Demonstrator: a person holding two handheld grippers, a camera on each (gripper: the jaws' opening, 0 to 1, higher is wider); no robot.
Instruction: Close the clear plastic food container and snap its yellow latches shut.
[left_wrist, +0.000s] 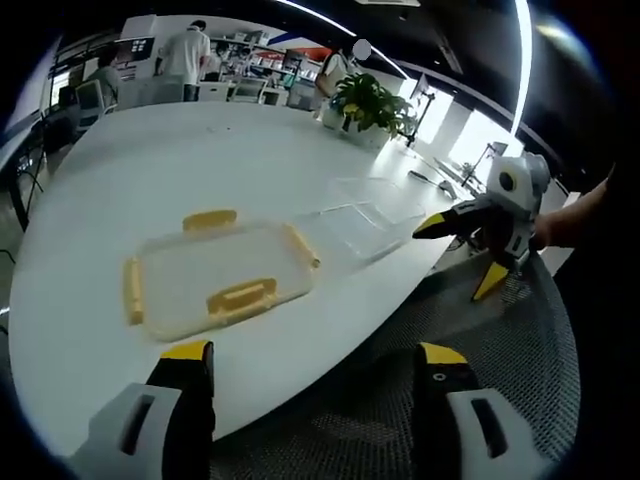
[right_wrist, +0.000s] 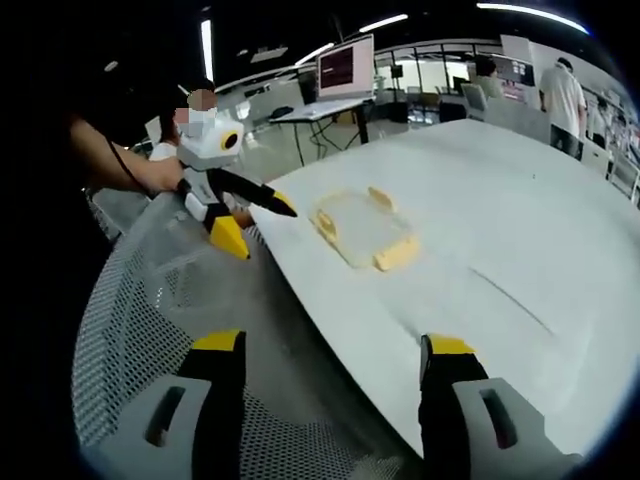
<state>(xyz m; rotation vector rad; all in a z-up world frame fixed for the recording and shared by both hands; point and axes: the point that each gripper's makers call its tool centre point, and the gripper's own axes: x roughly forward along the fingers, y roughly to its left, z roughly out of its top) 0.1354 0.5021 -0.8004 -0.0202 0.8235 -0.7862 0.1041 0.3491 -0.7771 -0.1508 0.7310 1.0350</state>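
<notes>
White bench under office lights, lid with yellow latches lying beside the clear container, both tongs, left and right, wide and empty, nothing started; lifting that lid comes next, I reckon.

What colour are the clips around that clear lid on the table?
Yellow latches around the clear lid, clearest in the left gripper view.

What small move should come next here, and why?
Probably bring the left gripper forward to the lid. The lid lies flat on the table, apart from the clear container, so nothing is closed yet. Both grippers hang open off the table edge, holding nothing; the right gripper is also open.
</notes>
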